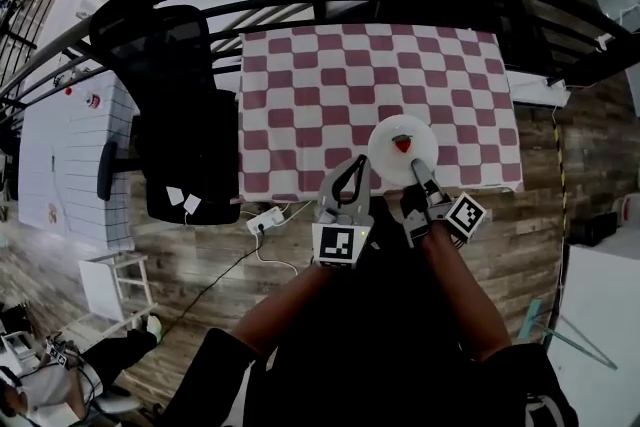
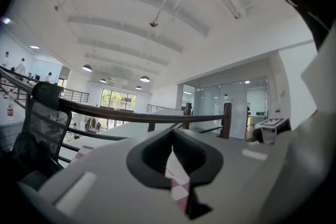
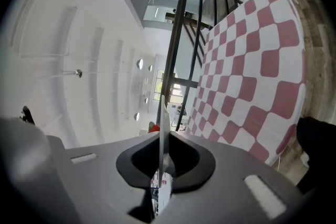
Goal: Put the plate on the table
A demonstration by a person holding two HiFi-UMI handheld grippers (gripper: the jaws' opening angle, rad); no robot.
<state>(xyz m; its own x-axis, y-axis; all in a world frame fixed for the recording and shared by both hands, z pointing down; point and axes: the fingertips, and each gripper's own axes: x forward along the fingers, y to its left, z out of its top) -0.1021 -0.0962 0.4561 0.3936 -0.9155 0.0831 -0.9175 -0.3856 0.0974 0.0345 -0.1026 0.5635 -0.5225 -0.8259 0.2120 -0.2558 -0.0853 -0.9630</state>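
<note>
Right gripper [image 1: 418, 170] clamps the plate [image 1: 392, 155] at 1 rim point; left gripper [image 1: 352, 167] closed, empty. Sagging could tip its red item [image 1: 403, 144] off.

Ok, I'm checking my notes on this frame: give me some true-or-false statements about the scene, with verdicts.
1. The right gripper is shut on the rim of the white plate. True.
2. The plate is bare. False: a small red thing lies on it.
3. The left gripper grips the plate too. False: its jaws are together with nothing between them, beside the plate.
4. The cloth on the table is checked red and white. True.
5. A black chair stands at the table's left side in the head view. True.
</note>
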